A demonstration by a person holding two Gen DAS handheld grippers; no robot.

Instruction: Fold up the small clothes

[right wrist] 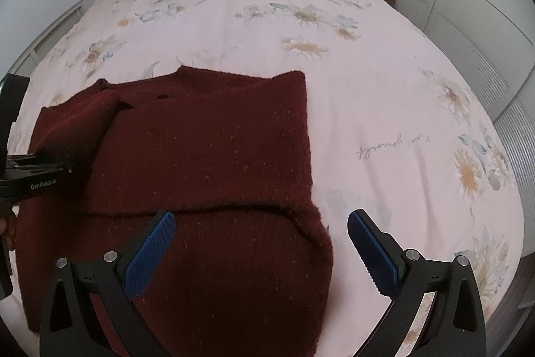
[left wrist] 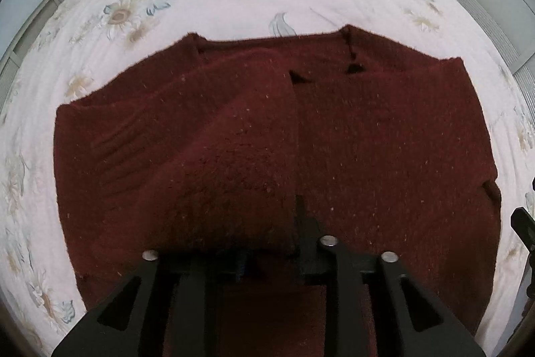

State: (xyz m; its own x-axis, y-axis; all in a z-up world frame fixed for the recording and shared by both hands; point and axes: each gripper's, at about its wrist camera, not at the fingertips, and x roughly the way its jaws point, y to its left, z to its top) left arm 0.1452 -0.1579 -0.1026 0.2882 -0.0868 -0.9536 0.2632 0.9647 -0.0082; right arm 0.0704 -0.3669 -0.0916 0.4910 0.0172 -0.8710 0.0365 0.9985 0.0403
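Risk: I judged the sleeve point(left wrist: 234, 163) could slip from my left gripper point(left wrist: 267, 243) and drop askew, since the fuzzy knit was thick and bunched at the jaws
Left gripper: clamped on the sleeve end, held over the sweater point(right wrist: 207, 149) body
Right gripper point(right wrist: 264, 243): jaws apart, empty, above the sweater's lower right corner
Sweater: dark red, flat on the floral bedspread point(right wrist: 384, 109), right sleeve already folded in

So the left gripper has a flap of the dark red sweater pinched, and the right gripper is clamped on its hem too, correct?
Not quite. The right gripper is open, its blue pads spread above the sweater, as the right wrist view shows. The left gripper does hold a flap.
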